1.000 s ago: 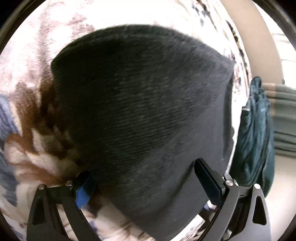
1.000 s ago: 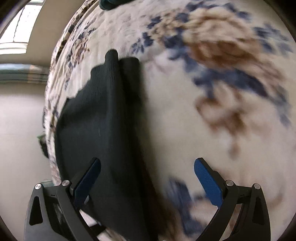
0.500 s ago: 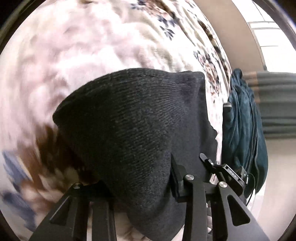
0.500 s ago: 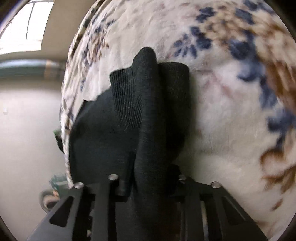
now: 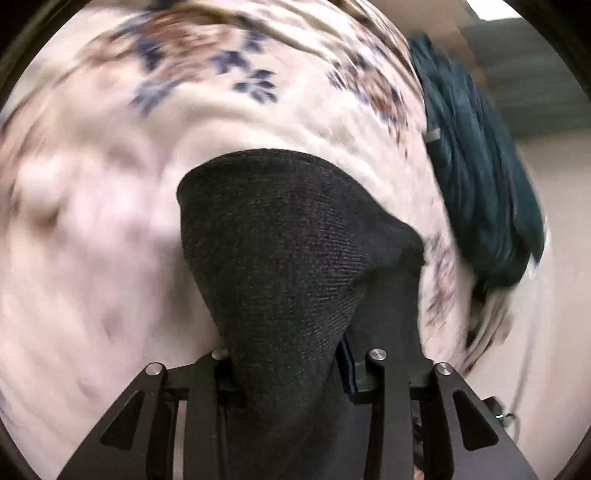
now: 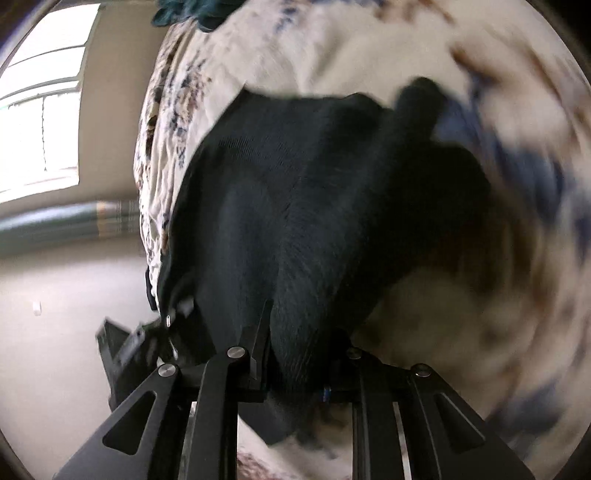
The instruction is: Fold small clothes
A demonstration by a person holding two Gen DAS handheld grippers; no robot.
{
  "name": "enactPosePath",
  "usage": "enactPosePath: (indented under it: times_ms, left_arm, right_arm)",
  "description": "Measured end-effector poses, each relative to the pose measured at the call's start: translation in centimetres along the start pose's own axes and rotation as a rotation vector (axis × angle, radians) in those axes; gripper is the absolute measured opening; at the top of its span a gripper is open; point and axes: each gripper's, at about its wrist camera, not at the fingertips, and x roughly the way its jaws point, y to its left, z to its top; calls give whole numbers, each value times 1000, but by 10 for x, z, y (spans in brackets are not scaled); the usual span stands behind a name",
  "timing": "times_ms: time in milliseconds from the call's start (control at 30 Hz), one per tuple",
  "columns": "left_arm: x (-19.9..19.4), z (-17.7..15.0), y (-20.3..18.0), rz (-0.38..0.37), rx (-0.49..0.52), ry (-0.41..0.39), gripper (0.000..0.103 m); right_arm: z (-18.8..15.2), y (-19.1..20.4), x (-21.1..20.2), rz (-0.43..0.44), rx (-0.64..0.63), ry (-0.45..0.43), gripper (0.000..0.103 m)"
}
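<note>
A small black knit garment point(image 5: 288, 251) lies on a floral fleece blanket point(image 5: 92, 221). My left gripper point(image 5: 291, 369) is shut on one edge of it and the cloth rises in a peak from the jaws. My right gripper point(image 6: 299, 354) is shut on another part of the same black garment point(image 6: 332, 184), which spreads away from the jaws over the blanket point(image 6: 461, 332). The fingertips of both grippers are hidden in the cloth.
A dark teal garment point(image 5: 476, 177) lies bunched at the blanket's right edge in the left wrist view; it also shows at the top of the right wrist view point(image 6: 192, 11). Beyond the blanket edge are beige floor point(image 6: 55, 314) and a window point(image 6: 40, 122).
Both grippers went from open around the black garment to shut on it. They have since lifted and pulled the cloth, and both views are blurred with motion.
</note>
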Motion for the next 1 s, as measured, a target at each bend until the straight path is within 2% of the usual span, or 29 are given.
enactPosePath:
  times_ms: [33, 67, 100, 133, 167, 233, 300, 367, 400, 433, 500, 600, 700, 767, 833, 900, 933, 967, 1000]
  left_arm:
    - [7, 8, 5, -19, 36, 47, 38]
    - [11, 11, 13, -20, 33, 82, 45]
    - [14, 13, 23, -34, 4, 116, 47]
    - [14, 11, 32, -79, -37, 138, 50]
    - [11, 8, 35, -90, -50, 133, 58]
    - [-3, -7, 35, -107, -69, 92, 69]
    - [-16, -26, 34, -110, -97, 48, 77]
    - [-32, -46, 32, -64, -112, -22, 79]
    - [-39, -55, 30, 7, -117, -64, 79]
    - [-50, -68, 27, 138, -131, -121, 79]
    - [-61, -81, 27, 294, -171, -182, 79]
    - [-64, -108, 31, 423, -234, -229, 79]
    - [-50, -129, 42, 531, -261, -196, 79]
    - [-42, -140, 55, 539, -294, -179, 79]
    - [-36, -151, 67, 526, -322, -193, 79]
    - [-33, -154, 76, 474, -324, -228, 91]
    - [-32, -154, 79, 442, -328, -232, 103]
    - [-31, -152, 82, 419, -335, -234, 103]
    - [-29, -151, 85, 425, -341, -235, 103]
  right_arm:
    - [-3, -2, 4, -4, 23, -13, 21]
    - [-3, -4, 9, -10, 50, -24, 25]
    - [2, -6, 15, -43, 70, -5, 26]
    - [5, -8, 17, -61, 79, 14, 37]
    - [10, -10, 17, -66, 87, 38, 48]
    - [19, -10, 12, -120, 53, 77, 62]
    - [30, -7, 1, -160, -16, 117, 65]
    - [37, -5, -13, -172, -63, 151, 69]
    - [44, -2, -25, -196, -94, 154, 69]
    - [48, 3, -31, -219, -113, 143, 69]
    - [63, 22, -40, -236, -172, 119, 69]
    - [95, 61, -34, -261, -272, 49, 69]
    - [132, 85, -15, -250, -331, -13, 69]
    - [164, 97, 10, -249, -350, -18, 69]
    - [193, 94, 44, -242, -308, 11, 69]
    - [209, 89, 71, -194, -251, 45, 64]
    - [213, 91, 80, -170, -250, 56, 50]
    - [212, 93, 79, -196, -275, 36, 26]
    - [212, 99, 78, -211, -307, 14, 15]
